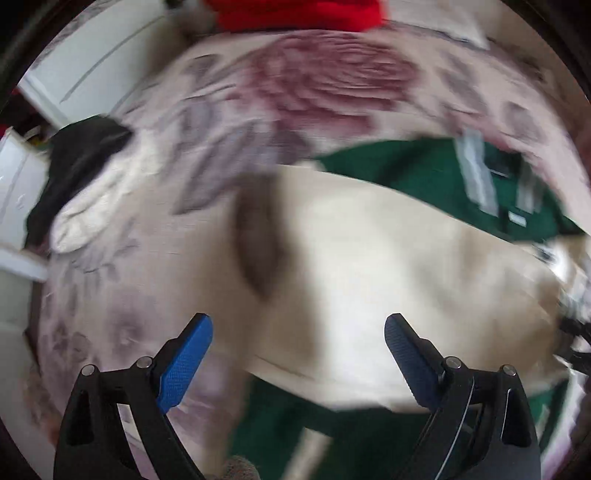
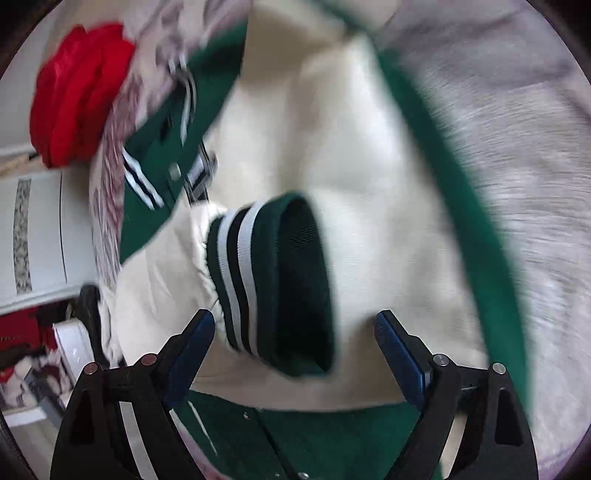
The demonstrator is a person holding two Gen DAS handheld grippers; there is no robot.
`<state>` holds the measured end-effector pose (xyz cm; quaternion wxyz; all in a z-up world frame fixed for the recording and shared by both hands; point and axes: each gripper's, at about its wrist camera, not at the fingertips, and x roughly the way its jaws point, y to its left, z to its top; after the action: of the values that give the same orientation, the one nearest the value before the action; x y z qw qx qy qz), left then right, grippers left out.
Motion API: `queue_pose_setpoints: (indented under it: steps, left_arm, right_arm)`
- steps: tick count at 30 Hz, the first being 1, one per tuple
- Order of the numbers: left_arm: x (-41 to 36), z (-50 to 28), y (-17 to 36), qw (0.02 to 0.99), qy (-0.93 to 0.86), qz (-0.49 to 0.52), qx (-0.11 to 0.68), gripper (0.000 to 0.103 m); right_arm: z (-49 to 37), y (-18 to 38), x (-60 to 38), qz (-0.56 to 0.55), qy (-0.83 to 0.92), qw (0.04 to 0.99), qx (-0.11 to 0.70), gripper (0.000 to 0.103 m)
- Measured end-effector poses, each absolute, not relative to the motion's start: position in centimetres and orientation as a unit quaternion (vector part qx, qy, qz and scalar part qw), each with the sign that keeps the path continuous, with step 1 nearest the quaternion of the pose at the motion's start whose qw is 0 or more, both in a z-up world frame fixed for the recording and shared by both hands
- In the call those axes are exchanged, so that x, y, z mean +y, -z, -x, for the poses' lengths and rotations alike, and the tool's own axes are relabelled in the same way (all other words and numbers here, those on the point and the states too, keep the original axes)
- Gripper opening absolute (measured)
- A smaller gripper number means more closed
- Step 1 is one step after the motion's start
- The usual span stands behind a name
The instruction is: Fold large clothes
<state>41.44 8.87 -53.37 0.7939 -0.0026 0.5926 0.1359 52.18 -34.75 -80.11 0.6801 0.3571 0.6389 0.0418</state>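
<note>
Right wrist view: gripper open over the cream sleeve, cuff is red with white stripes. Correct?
Not quite. The cuff is dark green with white and black stripes, not red; the red thing is a separate cloth at upper left. The right wrist view shows it. The rest holds: the right gripper is open over the cream sleeve.

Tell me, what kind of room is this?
Most likely a bedroom. A green and cream jacket lies on a floral bedspread, with a red garment further back and white furniture beside the bed.
</note>
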Motion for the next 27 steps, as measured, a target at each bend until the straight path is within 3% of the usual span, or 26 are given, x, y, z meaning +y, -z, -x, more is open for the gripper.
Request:
queue_pose_setpoints:
  steps: [1, 3, 4, 9, 15, 20, 23, 25, 27]
  left_arm:
    - [9.5, -41.9, 54.1, 0.792, -0.143, 0.003, 0.594, 0.095]
    - [10.4, -42.5, 55.3, 0.786, -0.155, 0.006, 0.598, 0.095]
    - [10.5, -42.6, 55.8, 0.787, -0.148, 0.014, 0.599, 0.095]
    - [7.7, -43.6, 56.5, 0.797, -0.101, 0.011, 0.595, 0.098]
    - [6.3, -45.1, 61.3, 0.774, -0.079, -0.004, 0.629, 0.099]
    - [8.2, -45.4, 63.0, 0.758, -0.065, 0.055, 0.646, 0.103]
    - [8.9, -43.9, 58.3, 0.783, -0.069, 0.065, 0.615, 0.103]
    - [9.2, -42.4, 55.4, 0.802, -0.074, 0.057, 0.590, 0.103]
    - [9.4, -40.9, 54.3, 0.807, -0.084, 0.044, 0.583, 0.103]
  right_arm:
    - [-52.6, 79.7, -34.3, -0.340, -0.037, 0.696, 0.631, 0.048]
    - [-53.1, 78.5, -34.0, -0.322, -0.027, 0.711, 0.625, 0.010]
    - [-52.9, 77.6, -34.6, -0.335, -0.016, 0.717, 0.611, 0.008]
    - [-52.6, 73.4, -39.9, -0.375, 0.061, 0.746, 0.547, 0.006]
    - [-55.2, 76.3, -40.4, -0.273, 0.110, 0.750, 0.593, 0.006]
    - [-56.1, 77.6, -40.7, -0.258, 0.105, 0.731, 0.623, 0.009]
    - [-55.4, 76.1, -41.4, -0.292, 0.097, 0.716, 0.627, 0.022]
    - [-53.6, 74.8, -41.8, -0.301, 0.099, 0.724, 0.613, 0.041]
    - [-51.6, 73.2, -41.6, -0.295, 0.103, 0.737, 0.600, 0.042]
